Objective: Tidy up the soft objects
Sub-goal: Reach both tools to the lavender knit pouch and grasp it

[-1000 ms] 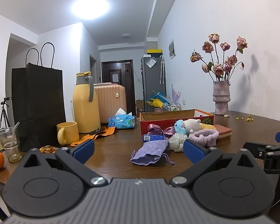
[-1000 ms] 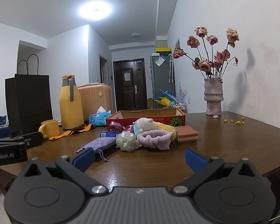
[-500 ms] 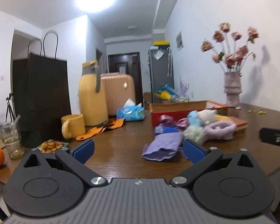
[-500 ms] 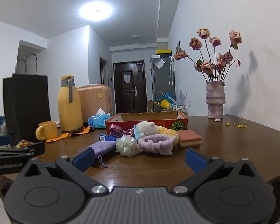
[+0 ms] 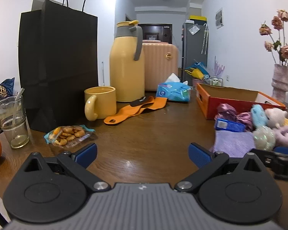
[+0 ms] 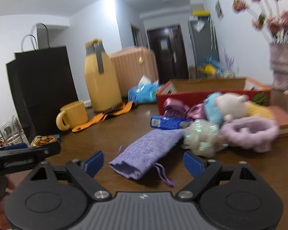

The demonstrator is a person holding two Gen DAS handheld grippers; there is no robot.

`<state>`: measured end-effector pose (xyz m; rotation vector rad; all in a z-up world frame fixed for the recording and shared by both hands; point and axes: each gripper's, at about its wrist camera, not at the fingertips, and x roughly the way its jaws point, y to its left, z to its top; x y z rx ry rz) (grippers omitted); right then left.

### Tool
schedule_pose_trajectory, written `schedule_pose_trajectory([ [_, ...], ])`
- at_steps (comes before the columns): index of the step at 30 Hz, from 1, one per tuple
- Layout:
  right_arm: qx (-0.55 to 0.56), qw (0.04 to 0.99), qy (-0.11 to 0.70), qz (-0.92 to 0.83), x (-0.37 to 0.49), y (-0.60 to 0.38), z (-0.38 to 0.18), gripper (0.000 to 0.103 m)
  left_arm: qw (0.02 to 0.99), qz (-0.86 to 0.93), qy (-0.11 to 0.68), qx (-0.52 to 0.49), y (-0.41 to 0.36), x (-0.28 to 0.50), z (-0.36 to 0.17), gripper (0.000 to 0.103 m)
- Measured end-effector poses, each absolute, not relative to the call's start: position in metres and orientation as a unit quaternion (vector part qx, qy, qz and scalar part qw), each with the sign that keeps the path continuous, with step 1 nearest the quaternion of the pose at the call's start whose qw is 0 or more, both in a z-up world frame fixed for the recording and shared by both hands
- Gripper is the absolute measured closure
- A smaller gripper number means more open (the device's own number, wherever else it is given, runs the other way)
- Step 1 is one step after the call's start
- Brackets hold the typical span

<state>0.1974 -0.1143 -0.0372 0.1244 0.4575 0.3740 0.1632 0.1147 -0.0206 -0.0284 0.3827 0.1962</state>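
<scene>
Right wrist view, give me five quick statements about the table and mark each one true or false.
1. The right gripper has its jaws open with the purple drawstring pouch lying between them. True.
2. The yellow mug stands beside the yellow thermos jug. True.
3. The pouch is already inside the red cardboard box. False: it lies on the wooden table in front of the box.
4. The left gripper is shut on the snack packet. False: its jaws are open and empty, and the packet lies on the table beyond them.
5. The white plush toy sits atop the black paper bag. False: it rests in the pile of soft things before the box.
</scene>
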Motion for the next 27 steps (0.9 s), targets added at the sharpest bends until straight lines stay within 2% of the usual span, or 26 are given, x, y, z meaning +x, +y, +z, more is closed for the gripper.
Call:
schedule_pose_trajectory([
  [1, 0.069, 0.950, 0.239, 0.191, 0.210, -0.111, -0.038, 0.038, 0.977, 0.096, 0.190, -0.011, 0.115, 0.168, -0.020, 0.000],
  [2, 0.073, 0.945, 0.248, 0.200, 0.221, -0.108, -0.039, 0.059, 0.977, 0.094, 0.190, -0.008, 0.115, 0.173, -0.019, 0.000],
  [3, 0.068, 0.943, 0.251, 0.209, 0.230, -0.105, -0.042, 0.069, 0.977, 0.092, 0.190, -0.005, 0.114, 0.179, -0.017, 0.000],
  [4, 0.053, 0.943, 0.251, 0.211, 0.234, -0.101, -0.045, 0.087, 0.978, 0.089, 0.191, -0.003, 0.113, 0.183, -0.016, 0.000],
  [5, 0.035, 0.942, 0.258, 0.209, 0.237, -0.098, -0.048, 0.094, 0.978, 0.085, 0.192, -0.002, 0.111, 0.187, -0.016, 0.000],
  [7, 0.019, 0.937, 0.269, 0.223, 0.232, -0.106, -0.052, 0.098, 0.978, 0.073, 0.194, -0.002, 0.107, 0.196, -0.015, 0.000],
  [12, -0.011, 0.927, 0.306, 0.217, 0.213, -0.152, -0.050, 0.098, 0.978, 0.007, 0.208, 0.001, 0.083, 0.222, -0.016, 0.000],
  [15, 0.021, 0.940, 0.297, 0.167, 0.204, -0.185, -0.042, 0.086, 0.972, -0.039, 0.231, 0.023, 0.057, 0.239, -0.024, 0.000],
  [16, 0.037, 0.943, 0.290, 0.160, 0.199, -0.194, -0.040, 0.077, 0.966, -0.052, 0.250, 0.027, 0.050, 0.243, -0.028, 0.002],
  [17, 0.047, 0.945, 0.283, 0.156, 0.194, -0.199, -0.038, 0.067, 0.960, -0.062, 0.271, 0.026, 0.044, 0.246, -0.032, 0.014],
  [18, 0.053, 0.948, 0.276, 0.151, 0.190, -0.203, -0.037, 0.064, 0.954, -0.068, 0.290, 0.018, 0.039, 0.246, -0.037, 0.025],
  [20, 0.060, 0.953, 0.261, 0.144, 0.181, -0.208, -0.037, 0.062, 0.946, -0.089, 0.313, -0.001, 0.030, 0.243, -0.043, 0.055],
  [22, 0.065, 0.954, 0.253, 0.144, 0.178, -0.213, -0.040, 0.062, 0.944, -0.092, 0.316, -0.006, 0.019, 0.236, -0.047, 0.063],
  [23, 0.069, 0.954, 0.252, 0.146, 0.180, -0.215, -0.041, 0.062, 0.944, -0.088, 0.318, -0.012, 0.013, 0.232, -0.046, 0.064],
  [24, 0.070, 0.955, 0.248, 0.147, 0.181, -0.215, -0.042, 0.062, 0.939, -0.091, 0.328, -0.037, 0.008, 0.230, -0.044, 0.062],
  [25, 0.067, 0.956, 0.243, 0.148, 0.184, -0.215, -0.042, 0.062, 0.931, -0.101, 0.342, -0.078, 0.004, 0.226, -0.041, 0.043],
  [26, 0.061, 0.959, 0.234, 0.148, 0.184, -0.215, -0.041, 0.062, 0.918, -0.129, 0.356, -0.118, 0.001, 0.223, -0.038, 0.007],
  [27, 0.057, 0.962, 0.225, 0.146, 0.181, -0.221, -0.037, 0.067, 0.903, -0.176, 0.363, -0.145, -0.003, 0.218, -0.036, 0.000],
])
